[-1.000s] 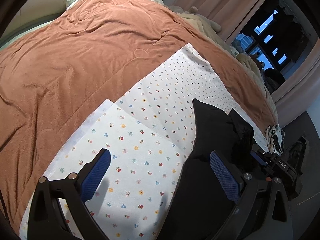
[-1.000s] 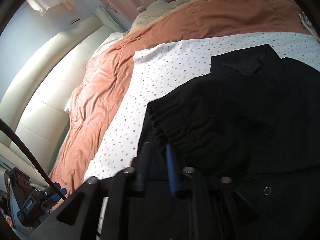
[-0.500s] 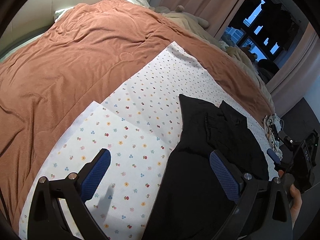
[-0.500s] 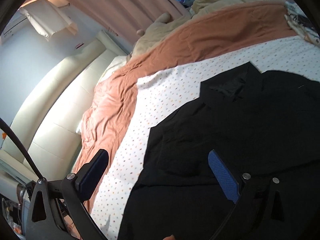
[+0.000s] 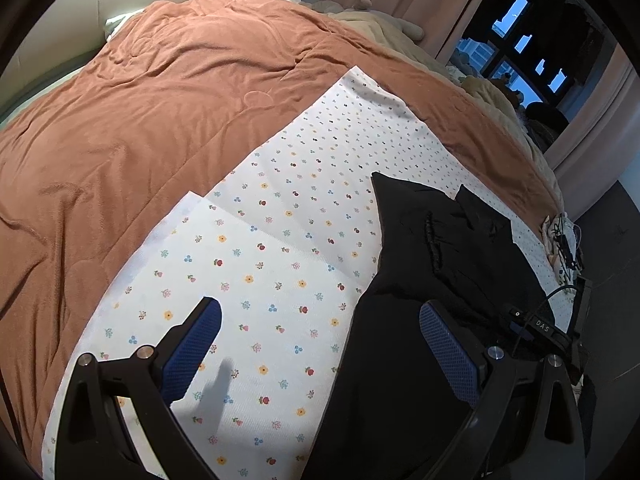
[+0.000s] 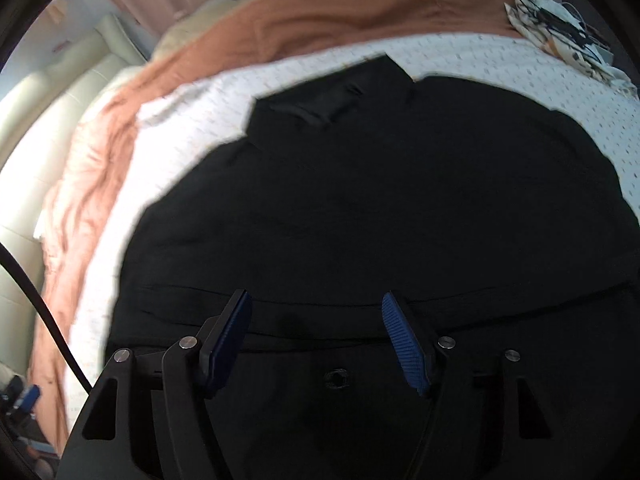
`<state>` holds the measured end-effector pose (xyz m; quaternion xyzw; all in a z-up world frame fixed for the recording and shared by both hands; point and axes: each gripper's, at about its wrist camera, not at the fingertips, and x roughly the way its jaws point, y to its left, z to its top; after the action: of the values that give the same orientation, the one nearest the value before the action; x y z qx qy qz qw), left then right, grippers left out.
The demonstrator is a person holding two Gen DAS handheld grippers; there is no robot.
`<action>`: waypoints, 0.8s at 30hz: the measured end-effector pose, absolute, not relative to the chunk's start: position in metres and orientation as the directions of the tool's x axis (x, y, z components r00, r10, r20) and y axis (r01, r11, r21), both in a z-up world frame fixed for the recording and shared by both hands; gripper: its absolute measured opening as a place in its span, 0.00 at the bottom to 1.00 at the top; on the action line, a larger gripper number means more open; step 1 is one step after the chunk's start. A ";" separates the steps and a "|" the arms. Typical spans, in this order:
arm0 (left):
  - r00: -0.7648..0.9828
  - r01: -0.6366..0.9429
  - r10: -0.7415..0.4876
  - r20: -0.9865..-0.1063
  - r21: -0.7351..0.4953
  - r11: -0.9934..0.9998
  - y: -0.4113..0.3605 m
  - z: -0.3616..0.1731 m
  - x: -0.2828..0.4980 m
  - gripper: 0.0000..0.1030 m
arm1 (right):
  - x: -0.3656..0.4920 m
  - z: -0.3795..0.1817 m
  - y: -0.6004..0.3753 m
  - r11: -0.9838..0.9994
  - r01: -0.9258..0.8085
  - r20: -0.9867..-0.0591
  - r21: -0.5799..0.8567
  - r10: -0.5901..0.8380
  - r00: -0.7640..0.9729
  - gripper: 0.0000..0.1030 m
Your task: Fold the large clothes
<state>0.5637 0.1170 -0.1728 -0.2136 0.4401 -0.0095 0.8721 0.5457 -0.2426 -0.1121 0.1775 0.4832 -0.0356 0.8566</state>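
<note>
A large black garment (image 5: 416, 280) lies on a white flowered sheet (image 5: 260, 264) spread over the bed. In the right wrist view the black garment (image 6: 380, 208) fills most of the frame, with a collar-like part at its far end and a snap button near my fingers. My left gripper (image 5: 320, 336) is open and empty, hovering over the sheet at the garment's left edge. My right gripper (image 6: 316, 332) is open and empty, low over the garment's near part.
A rust-brown blanket (image 5: 160, 100) covers the bed behind the sheet. A beige cover (image 5: 384, 28) and curtains lie at the far side by a dark window. A small patterned bundle with cables (image 5: 560, 240) sits at the bed's right edge. A cream headboard (image 6: 48, 96) stands at left.
My right gripper opened, letting go of the black garment, and has drawn closer over it. My left gripper stayed open and shifted slightly. The garment now lies flatter.
</note>
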 end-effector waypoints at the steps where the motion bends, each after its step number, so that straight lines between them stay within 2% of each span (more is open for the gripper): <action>1: 0.609 -0.172 -0.204 -0.766 -0.378 0.910 0.115 -0.174 0.565 0.98 | 0.548 -0.119 -0.239 0.939 0.230 -0.851 0.255 0.105 0.515 0.64; 4: 0.599 -0.166 -0.198 -0.776 -0.362 0.917 0.108 -0.174 0.570 0.98 | 0.546 -0.122 -0.224 0.959 0.201 -0.866 0.198 0.075 0.494 0.64; 7: 0.602 -0.154 -0.201 -0.773 -0.359 0.920 0.101 -0.170 0.570 0.98 | 0.540 -0.113 -0.225 0.943 0.191 -0.851 0.272 0.143 0.506 0.64; 13: 0.618 -0.166 -0.160 -0.770 -0.326 0.931 0.091 -0.151 0.559 0.98 | 0.514 -0.087 -0.237 0.943 0.223 -0.831 0.246 0.087 0.550 0.64; 21: 0.708 -0.151 -0.091 -0.700 -0.276 0.949 0.066 -0.104 0.525 0.98 | 0.451 -0.031 -0.263 0.928 0.264 -0.782 0.264 0.046 0.621 0.64; 24: 0.719 -0.131 -0.108 -0.687 -0.286 0.949 0.052 -0.093 0.515 0.98 | 0.426 -0.012 -0.274 0.913 0.295 -0.772 0.283 0.035 0.635 0.64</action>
<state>0.5145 0.0522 -0.0930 -0.1591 0.3749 0.0063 0.9133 0.4263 -0.2744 -0.0120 0.1955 0.4211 -0.0737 0.8826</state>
